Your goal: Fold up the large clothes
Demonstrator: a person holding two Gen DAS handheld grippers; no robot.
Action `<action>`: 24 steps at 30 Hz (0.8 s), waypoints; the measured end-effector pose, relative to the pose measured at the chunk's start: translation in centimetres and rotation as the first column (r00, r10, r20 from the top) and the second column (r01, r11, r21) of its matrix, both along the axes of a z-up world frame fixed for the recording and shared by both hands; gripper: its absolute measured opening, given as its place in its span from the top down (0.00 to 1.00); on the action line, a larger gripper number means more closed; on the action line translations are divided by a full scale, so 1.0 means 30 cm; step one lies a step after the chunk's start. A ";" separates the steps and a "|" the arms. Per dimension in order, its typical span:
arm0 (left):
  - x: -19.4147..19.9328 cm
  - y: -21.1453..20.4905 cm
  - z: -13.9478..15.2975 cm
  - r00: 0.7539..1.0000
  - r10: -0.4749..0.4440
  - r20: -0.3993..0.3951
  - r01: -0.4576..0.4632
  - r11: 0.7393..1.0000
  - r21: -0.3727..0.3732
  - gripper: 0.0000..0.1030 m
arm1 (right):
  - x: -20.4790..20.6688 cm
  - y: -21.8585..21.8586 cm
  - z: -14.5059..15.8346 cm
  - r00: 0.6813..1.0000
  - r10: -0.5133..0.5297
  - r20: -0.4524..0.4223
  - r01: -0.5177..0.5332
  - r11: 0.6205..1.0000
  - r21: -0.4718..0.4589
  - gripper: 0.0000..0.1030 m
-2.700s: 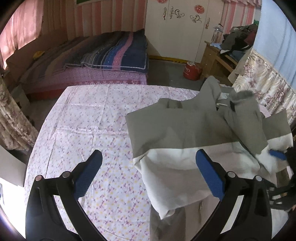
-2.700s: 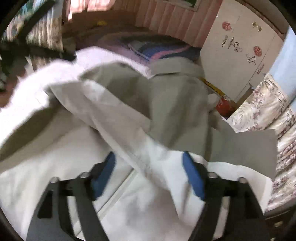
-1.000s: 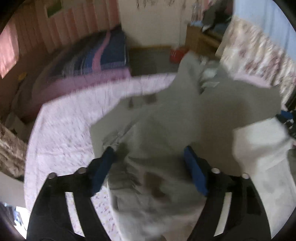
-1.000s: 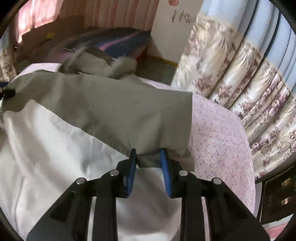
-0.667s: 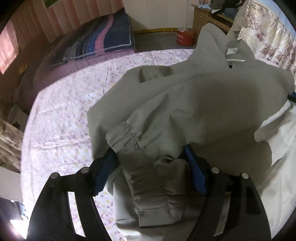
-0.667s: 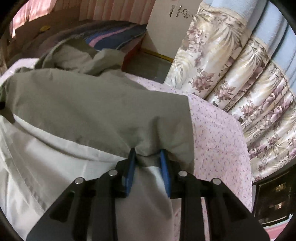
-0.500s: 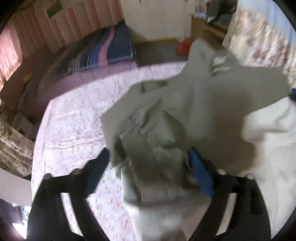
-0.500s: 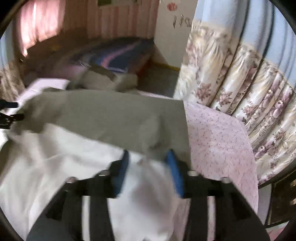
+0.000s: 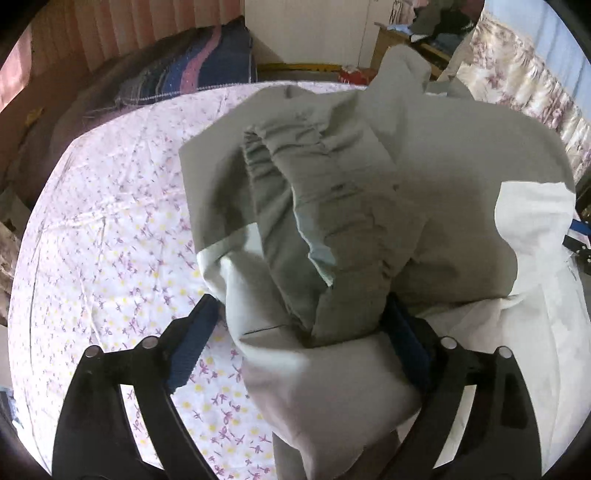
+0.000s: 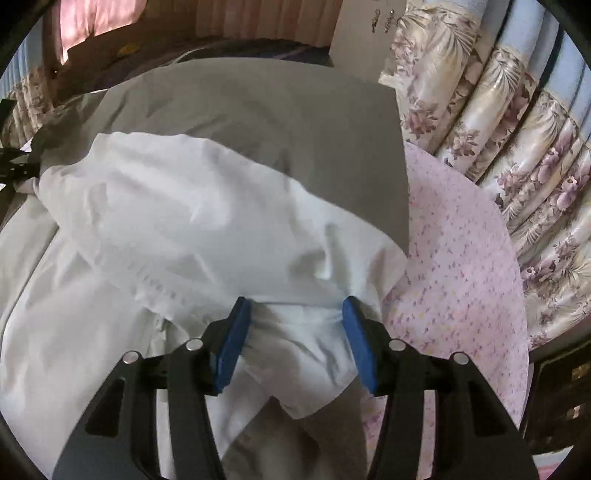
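Note:
A large grey and white jacket point(image 9: 443, 177) lies bunched on the round table with the pink flowered cloth point(image 9: 103, 229). Its gathered grey sleeve point(image 9: 325, 199) is heaped in front of my left gripper point(image 9: 299, 347), whose jaws stand wide apart with cloth between them. In the right wrist view the jacket point(image 10: 229, 122) shows grey at the back and white in front. My right gripper point(image 10: 295, 347) is open, its blue pads point(image 10: 232, 343) spread over the white hem. The right gripper also shows at the right edge of the left wrist view point(image 9: 580, 236).
A bed with a striped blanket point(image 9: 192, 74) stands behind the table. A white wardrobe point(image 9: 314, 29) and a cluttered wooden desk point(image 9: 413, 40) are at the back. Flowered curtains point(image 10: 517, 122) hang close to the table's right edge point(image 10: 517, 295).
My right gripper was shut on the jacket's edge and has opened, dropping it. My left gripper stays open with the sleeve bunched between its jaws; the jacket has been folded over itself.

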State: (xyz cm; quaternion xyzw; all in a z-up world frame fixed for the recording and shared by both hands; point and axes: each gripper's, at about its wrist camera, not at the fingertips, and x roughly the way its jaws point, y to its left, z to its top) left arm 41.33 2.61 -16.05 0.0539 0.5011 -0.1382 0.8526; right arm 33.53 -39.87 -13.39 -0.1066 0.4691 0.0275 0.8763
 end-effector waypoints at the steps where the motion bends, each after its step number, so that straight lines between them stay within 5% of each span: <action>1: -0.010 0.004 0.012 1.000 0.008 0.013 -0.008 1.000 0.005 0.13 | -0.001 0.007 0.007 1.000 -0.004 -0.004 0.004 1.000 -0.009 0.49; 4: -0.085 -0.016 0.098 0.990 0.024 0.136 -0.038 0.994 0.100 0.13 | -0.048 0.033 0.081 0.998 0.007 0.061 -0.010 0.999 0.041 0.46; 8: -0.194 -0.035 0.236 0.967 0.057 0.248 -0.082 0.992 0.092 0.03 | -0.144 0.040 0.223 0.977 -0.044 0.208 0.001 0.979 0.201 0.12; 15: -0.395 -0.090 0.391 0.937 0.097 0.336 -0.125 0.990 0.065 0.03 | -0.318 0.051 0.375 0.946 -0.154 0.285 0.074 0.959 0.275 0.04; 18: -0.471 -0.106 0.424 0.941 0.108 0.320 -0.123 0.992 0.026 0.03 | -0.464 0.059 0.415 0.919 -0.209 0.334 0.105 0.946 0.306 0.02; 21: -0.584 -0.133 0.420 0.951 0.102 0.291 -0.110 0.994 0.011 0.03 | -0.549 0.031 0.398 0.923 -0.269 0.274 0.142 0.903 0.406 0.02; 24: -0.697 -0.150 0.412 0.958 0.113 0.262 -0.118 0.993 0.006 0.03 | -0.663 0.036 0.380 0.898 -0.343 0.274 0.235 0.903 0.359 0.02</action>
